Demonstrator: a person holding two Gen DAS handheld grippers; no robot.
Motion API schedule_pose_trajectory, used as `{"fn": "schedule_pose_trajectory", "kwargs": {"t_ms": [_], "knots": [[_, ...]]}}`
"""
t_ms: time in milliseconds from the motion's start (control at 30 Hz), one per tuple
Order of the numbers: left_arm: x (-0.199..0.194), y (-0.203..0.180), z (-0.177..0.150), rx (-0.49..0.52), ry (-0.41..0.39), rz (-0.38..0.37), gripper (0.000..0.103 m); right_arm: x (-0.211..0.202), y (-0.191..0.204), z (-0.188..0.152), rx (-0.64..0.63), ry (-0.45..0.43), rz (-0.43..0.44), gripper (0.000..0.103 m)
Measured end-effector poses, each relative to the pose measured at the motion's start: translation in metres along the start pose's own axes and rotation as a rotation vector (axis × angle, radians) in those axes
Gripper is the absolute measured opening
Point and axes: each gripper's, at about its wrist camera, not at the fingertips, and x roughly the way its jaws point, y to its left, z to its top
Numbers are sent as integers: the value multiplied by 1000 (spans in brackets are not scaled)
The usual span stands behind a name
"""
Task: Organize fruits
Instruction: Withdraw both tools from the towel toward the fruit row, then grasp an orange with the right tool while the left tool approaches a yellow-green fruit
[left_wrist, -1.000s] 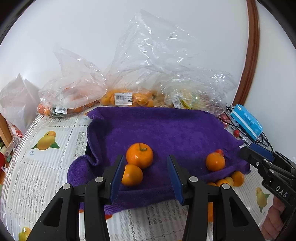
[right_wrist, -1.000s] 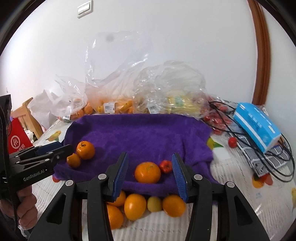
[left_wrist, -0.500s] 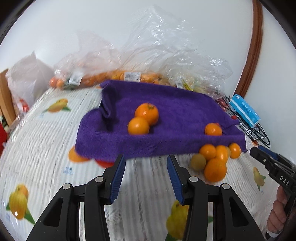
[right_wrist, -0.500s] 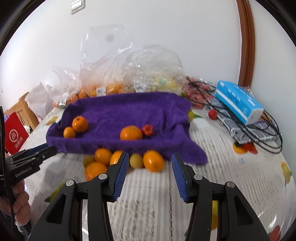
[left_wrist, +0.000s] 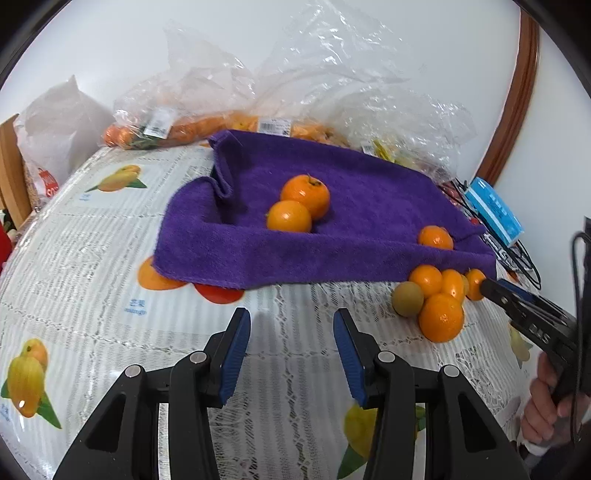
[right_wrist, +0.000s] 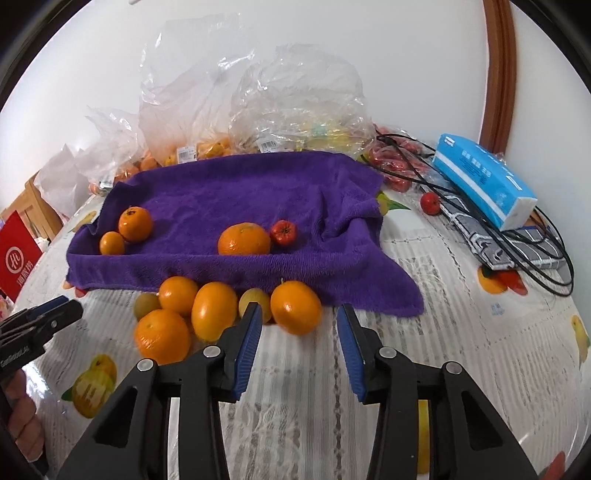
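Right hand-held gripper (right_wrist: 299, 325) closing, empty, nearing orange (right_wrist: 295, 312) | red fruit (right_wrist: 283, 232) only in right view

Left view: sits behind the left gripper (left_wrist: 291, 354), angled down at the tablecloth (left_wrist: 92, 266), close, facing the purple towel (left_wrist: 369, 229).
Right view: sits behind the right gripper (right_wrist: 299, 347), angled down, close to loose oranges (right_wrist: 295, 306).
Shared: towel (right_wrist: 229, 192), oranges (left_wrist: 441, 321), wall, plastic bags (right_wrist: 295, 99).
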Motion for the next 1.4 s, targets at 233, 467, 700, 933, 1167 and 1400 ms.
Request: {"fn": "schedule_pose_trajectory", "kwargs": {"t_ms": [233,467,700,933,1167,1400], "knots": [[4,-1,0,4,18,-16,45,21,-4,3,21,47,11,34],[5,-2,0,9,23,-24,45,34,-8,8,44,78,33,34],[3,-5,-1,28,12,-43,45,24,-13,3,61,42,55,34],[4,-25,-6,116,34,-136,45,-2,-19,-21,75,38,77,34],[10,-49,1,124,23,-153,45,-23,-34,-42,144,48,44,34],[29,-62,16,87,56,-175,44,-23,-34,-45,153,65,61,34]]}}
